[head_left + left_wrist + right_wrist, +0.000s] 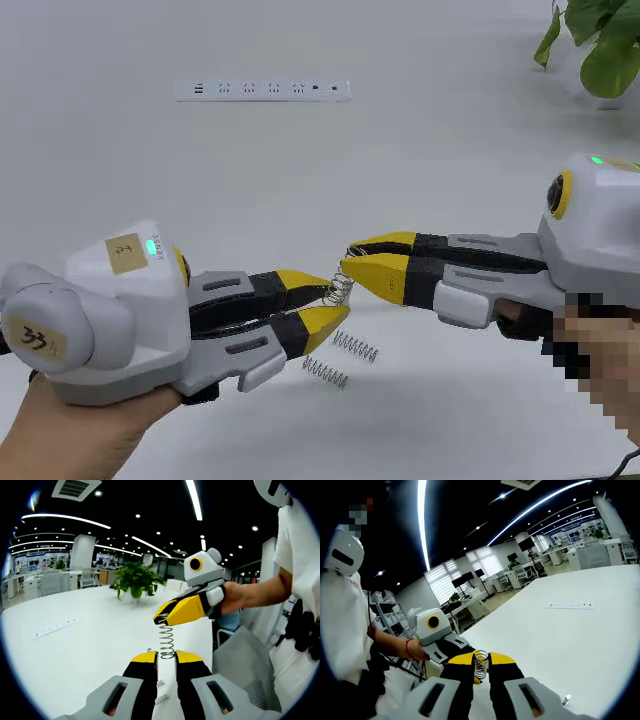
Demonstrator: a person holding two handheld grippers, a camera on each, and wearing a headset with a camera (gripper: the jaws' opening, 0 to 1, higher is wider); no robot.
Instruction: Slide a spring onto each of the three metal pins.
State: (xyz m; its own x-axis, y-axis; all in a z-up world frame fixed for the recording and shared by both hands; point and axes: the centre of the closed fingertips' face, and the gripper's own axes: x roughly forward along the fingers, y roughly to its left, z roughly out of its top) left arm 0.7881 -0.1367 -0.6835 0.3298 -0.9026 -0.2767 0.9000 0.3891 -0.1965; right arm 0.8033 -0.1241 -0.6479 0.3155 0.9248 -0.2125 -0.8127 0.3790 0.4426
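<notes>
**Left gripper and right gripper both clamped on one spring; no pin confirmed fitted**

Finding 1. Left gripper: jaws pressed together on one end of the held spring. In the left gripper view the coil rises straight out from between the yellow tips.

Finding 2. Right gripper: jaws pinched onto the opposite end of the same spring. The two grippers meet tip to tip in the air, on the person's side of the power strip and well apart from it.

Finding 3. Two loose springs lie on the white table. They are further from the power strip than the held spring, side by side and not touching, with neither gripper in contact with them.

Finding 4. Whether a pin runs inside the held spring cannot be told; the coil is small and the jaws cover both of its ends.

Assessment. The task looks to be at an early stage. At best the first of three springs is being worked now. The two on the table are plainly unfitted, so at least two pins remain to be done. No completed pin-and-spring pair can be confirmed anywhere near the power strip.
</notes>
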